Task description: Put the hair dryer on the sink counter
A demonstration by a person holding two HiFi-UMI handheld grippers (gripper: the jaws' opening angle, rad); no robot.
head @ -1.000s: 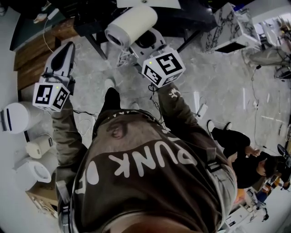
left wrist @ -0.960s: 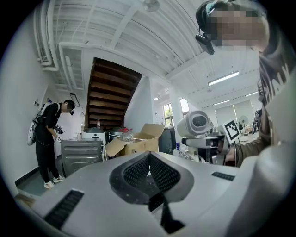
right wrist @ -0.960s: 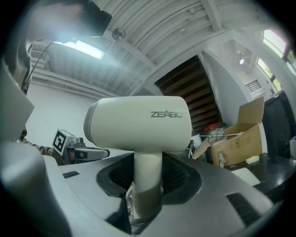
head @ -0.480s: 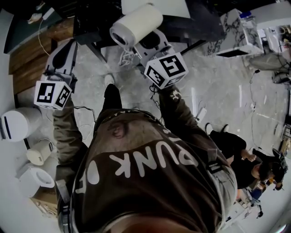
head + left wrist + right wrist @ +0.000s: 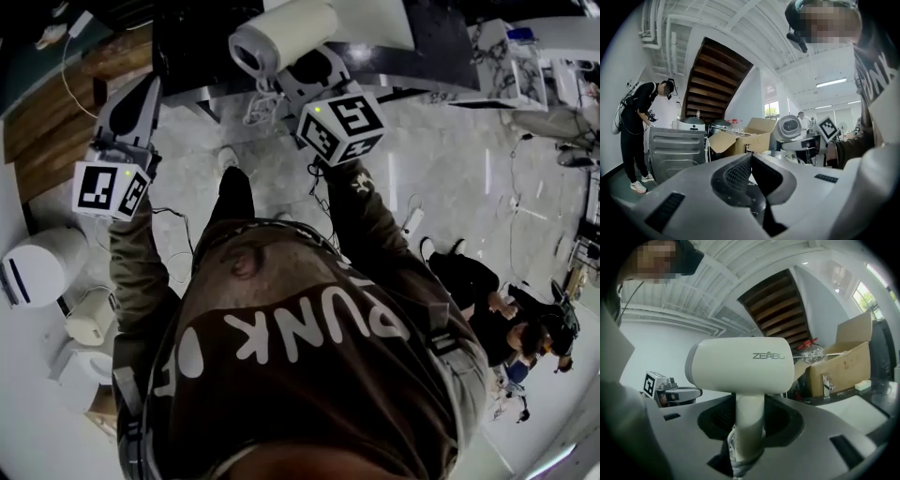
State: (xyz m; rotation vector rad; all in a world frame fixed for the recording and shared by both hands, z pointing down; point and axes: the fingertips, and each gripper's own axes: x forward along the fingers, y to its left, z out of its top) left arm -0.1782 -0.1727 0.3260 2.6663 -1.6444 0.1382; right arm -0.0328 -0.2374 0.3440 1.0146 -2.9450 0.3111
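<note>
The white hair dryer (image 5: 281, 37) (image 5: 740, 364) is held up in the air, barrel level, its cord hanging below. My right gripper (image 5: 314, 75) (image 5: 750, 420) is shut on the dryer's handle, with both pads against it. A dark counter (image 5: 422, 56) lies just beyond the dryer in the head view. In the right gripper view a chrome faucet (image 5: 826, 383) stands on that counter beside a white surface (image 5: 855, 408). My left gripper (image 5: 139, 94) (image 5: 751, 157) hangs to the left over the floor, shut with nothing between its jaws.
White appliances (image 5: 37, 267) stand on the floor at the left. A person (image 5: 487, 300) crouches at the right, and cables trail across the floor. The left gripper view shows a standing person (image 5: 635, 131), a metal cabinet (image 5: 677, 150) and a cardboard box (image 5: 750, 136) under wooden stairs.
Both grippers and the hair dryer have drifted up and right in the head view, closer to the dark counter. The grip on the handle is unchanged.
</note>
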